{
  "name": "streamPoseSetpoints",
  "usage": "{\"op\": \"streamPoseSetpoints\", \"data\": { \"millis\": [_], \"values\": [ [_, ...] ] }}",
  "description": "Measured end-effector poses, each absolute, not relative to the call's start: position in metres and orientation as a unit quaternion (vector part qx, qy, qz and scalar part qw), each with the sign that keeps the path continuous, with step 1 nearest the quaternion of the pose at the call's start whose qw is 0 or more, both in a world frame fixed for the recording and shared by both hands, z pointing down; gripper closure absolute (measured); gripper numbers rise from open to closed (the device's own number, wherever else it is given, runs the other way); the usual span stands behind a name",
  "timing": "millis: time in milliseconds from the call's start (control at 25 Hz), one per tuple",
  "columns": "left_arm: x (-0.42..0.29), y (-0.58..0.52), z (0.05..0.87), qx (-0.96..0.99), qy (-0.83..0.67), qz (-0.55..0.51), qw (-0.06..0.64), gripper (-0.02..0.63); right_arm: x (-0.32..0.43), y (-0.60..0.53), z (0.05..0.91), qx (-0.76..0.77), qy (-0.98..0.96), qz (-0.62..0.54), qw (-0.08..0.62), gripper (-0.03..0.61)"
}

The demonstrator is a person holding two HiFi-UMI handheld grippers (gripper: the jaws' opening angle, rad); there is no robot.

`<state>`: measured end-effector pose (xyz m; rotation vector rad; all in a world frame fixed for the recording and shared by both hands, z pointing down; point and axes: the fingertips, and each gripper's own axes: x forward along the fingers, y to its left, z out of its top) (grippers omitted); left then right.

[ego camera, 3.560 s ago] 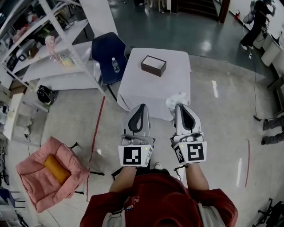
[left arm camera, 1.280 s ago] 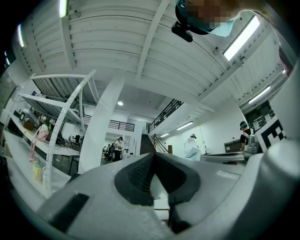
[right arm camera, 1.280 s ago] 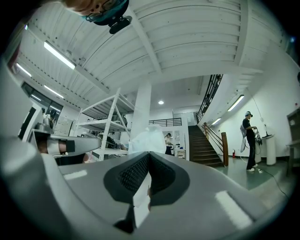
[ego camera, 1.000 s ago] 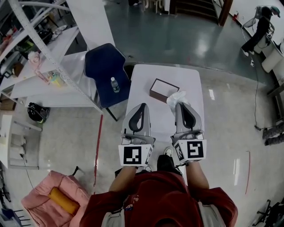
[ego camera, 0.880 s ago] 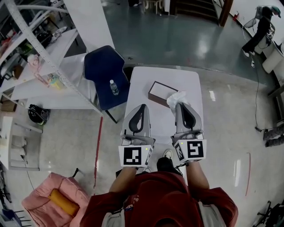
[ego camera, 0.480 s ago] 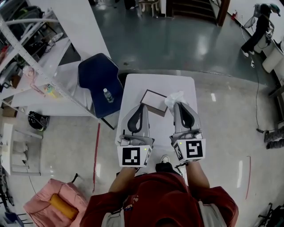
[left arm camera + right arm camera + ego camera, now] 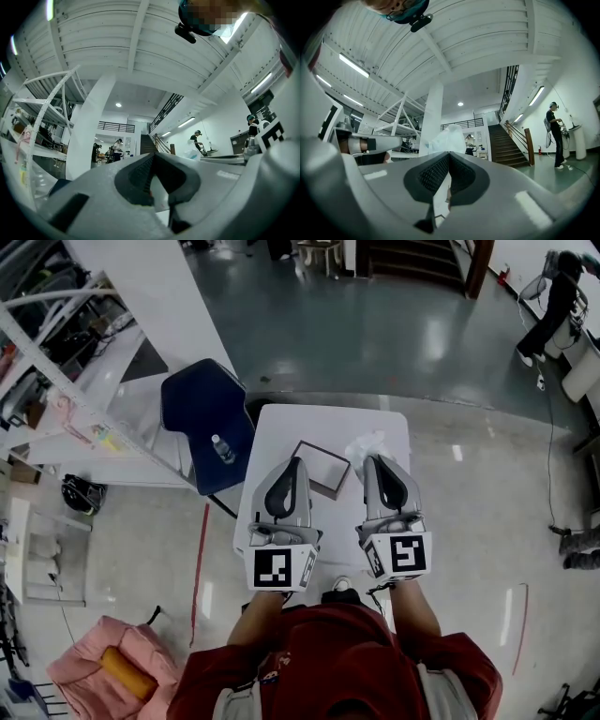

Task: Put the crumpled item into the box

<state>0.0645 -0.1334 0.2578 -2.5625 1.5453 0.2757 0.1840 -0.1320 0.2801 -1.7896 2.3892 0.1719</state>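
While person in red top stands at near edge of white surface (image 7: 323, 423), we see right claw (image 7: 369, 458) clamped on crumpled item (image 7: 365, 442), white wad bulging past its tips, over surface's far right part. Open dark box (image 7: 325, 468) sits at 8 o'clock from wad, between both claws, partly hidden by left claw (image 7: 292, 461). Left claw's jaws pressed together, nothing in them. Blue chair (image 7: 199, 418) carrying bottle (image 7: 221, 448) at 9 o'clock of surface.
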Motion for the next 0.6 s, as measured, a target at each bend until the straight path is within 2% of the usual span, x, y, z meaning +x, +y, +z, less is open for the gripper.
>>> {"op": "streamPoseSetpoints", "data": {
  "millis": [320, 600],
  "values": [
    [0.09, -0.148, 0.27, -0.843, 0.529, 0.078, 0.063, 0.611, 0.205, -0.149, 0.294, -0.58, 0.81, 0.042, 0.074, 0.575],
    [0.083, -0.165, 0.288, -0.839, 0.538, 0.057, 0.055, 0.611, 0.202, -0.171, 0.316, -0.579, 0.812, 0.015, 0.067, 0.574]
  ]
}}
